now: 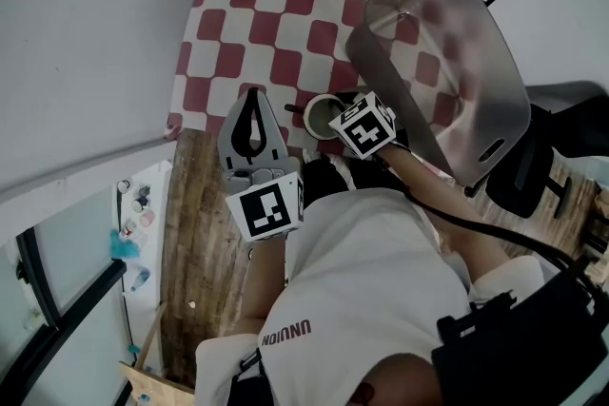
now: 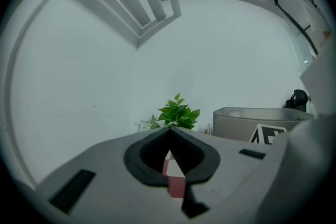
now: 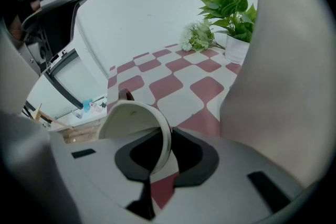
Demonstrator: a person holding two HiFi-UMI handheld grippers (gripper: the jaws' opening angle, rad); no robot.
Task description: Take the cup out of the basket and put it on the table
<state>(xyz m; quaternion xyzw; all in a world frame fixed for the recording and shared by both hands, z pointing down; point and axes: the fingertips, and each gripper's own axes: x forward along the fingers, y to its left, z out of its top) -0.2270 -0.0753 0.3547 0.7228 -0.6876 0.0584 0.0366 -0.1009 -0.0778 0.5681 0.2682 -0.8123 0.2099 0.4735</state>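
Inspector: State of the right tool [image 3: 167,132]?
Operator: I read it as nearly closed, pinching the cup [image 3: 134,118] by its wall at the rim. The cup is outside the basket [image 1: 504,90], just beside it, over the checked cloth [image 1: 285,33] on the worktop [image 1: 195,242]; whether it touches the cloth I cannot tell.
Inspector: Left tool [image 2: 170,129]?
Operator: Jaws together, nothing held, near the cup

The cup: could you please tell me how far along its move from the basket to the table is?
Done: the cup is out of the basket and over the checkered cloth. In hand: the right gripper is clamped on its rim, the cup tilted; the left gripper is shut and empty. Left: setting it upright and letting go; whether it touches the cloth yet is unclear.
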